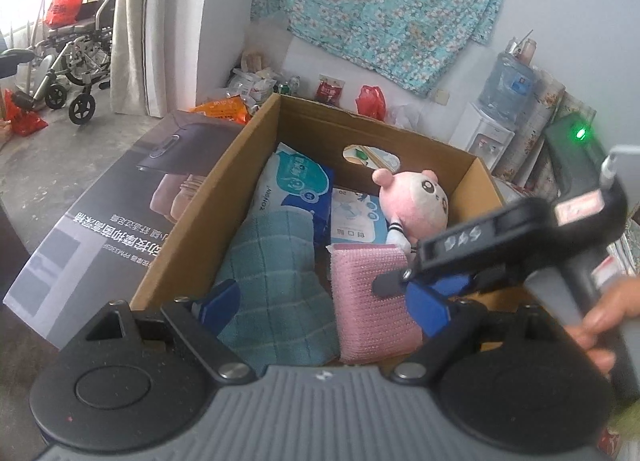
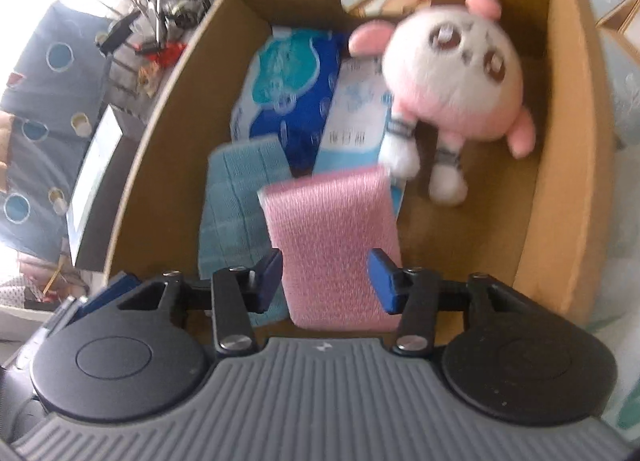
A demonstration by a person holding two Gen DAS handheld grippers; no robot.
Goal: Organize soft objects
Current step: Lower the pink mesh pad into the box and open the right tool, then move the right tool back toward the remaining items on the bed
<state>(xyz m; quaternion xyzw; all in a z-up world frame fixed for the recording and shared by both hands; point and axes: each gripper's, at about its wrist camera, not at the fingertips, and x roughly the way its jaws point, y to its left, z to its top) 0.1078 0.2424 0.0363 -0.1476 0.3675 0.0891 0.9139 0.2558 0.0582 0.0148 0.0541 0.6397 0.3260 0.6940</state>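
A cardboard box (image 1: 224, 197) (image 2: 560, 141) holds a teal towel (image 1: 272, 285) (image 2: 232, 201), a pink mesh sponge (image 1: 368, 301) (image 2: 336, 237), a pink plush toy (image 1: 416, 201) (image 2: 456, 89), a blue tissue pack (image 1: 300, 185) (image 2: 288, 93) and a light blue pack (image 1: 356, 217) (image 2: 352, 117). My left gripper (image 1: 324, 305) is open at the box's near edge, above the towel and sponge. My right gripper (image 2: 326, 281) is open, its fingers either side of the sponge's near end; it also shows in the left wrist view (image 1: 408, 285) over the sponge's right side.
A dark printed carton (image 1: 120, 213) lies left of the box. A wheelchair (image 1: 76, 57) stands far left. A water dispenser (image 1: 492, 129) and bags (image 1: 370, 101) stand behind the box by the wall. A floral cloth (image 1: 384, 1) hangs above.
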